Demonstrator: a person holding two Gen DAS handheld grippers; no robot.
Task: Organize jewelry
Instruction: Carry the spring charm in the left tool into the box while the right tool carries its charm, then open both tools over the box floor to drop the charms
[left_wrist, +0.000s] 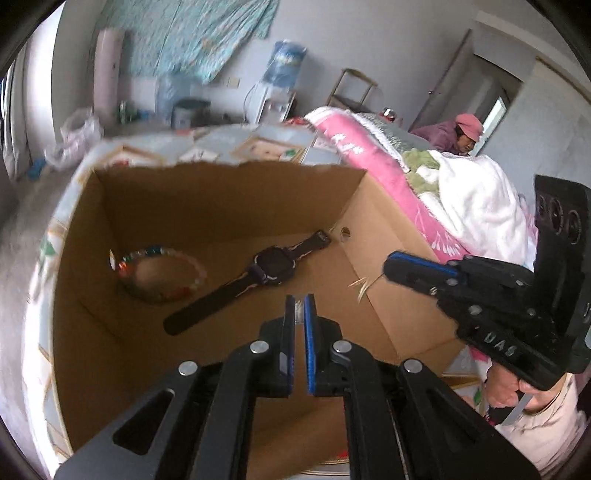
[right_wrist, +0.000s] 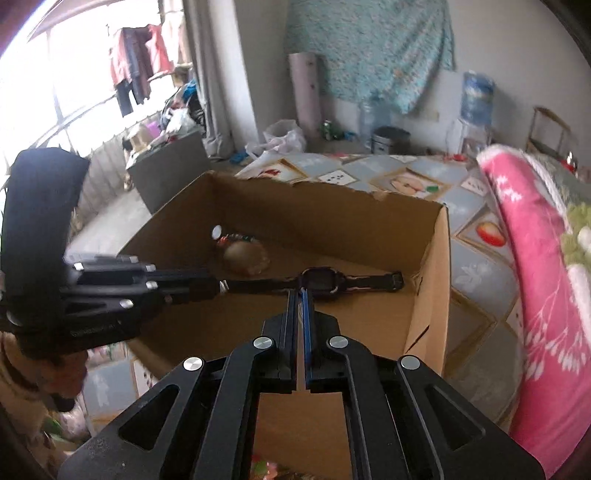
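Note:
An open cardboard box (left_wrist: 373, 206) (right_wrist: 432, 258) stands on a patterned table. On its floor lie a black wristwatch (left_wrist: 271, 271) (right_wrist: 321, 280) and a multicoloured bead bracelet (left_wrist: 159, 275) (right_wrist: 245, 256). My left gripper (left_wrist: 300, 301) is shut and holds something thin and pale between its tips, above the box floor near the watch strap; it also shows in the right wrist view (right_wrist: 216, 286). My right gripper (right_wrist: 302, 295) is shut and empty above the box near the watch; it shows in the left wrist view (left_wrist: 391, 267) over the box's right wall.
A pink and white blanket (left_wrist: 424, 192) (right_wrist: 535, 258) is heaped right of the box. The table (right_wrist: 402, 177) has a patterned cloth. A person in a pink cap (left_wrist: 465, 133) sits behind the blanket. A water dispenser (left_wrist: 280, 81) stands by the far wall.

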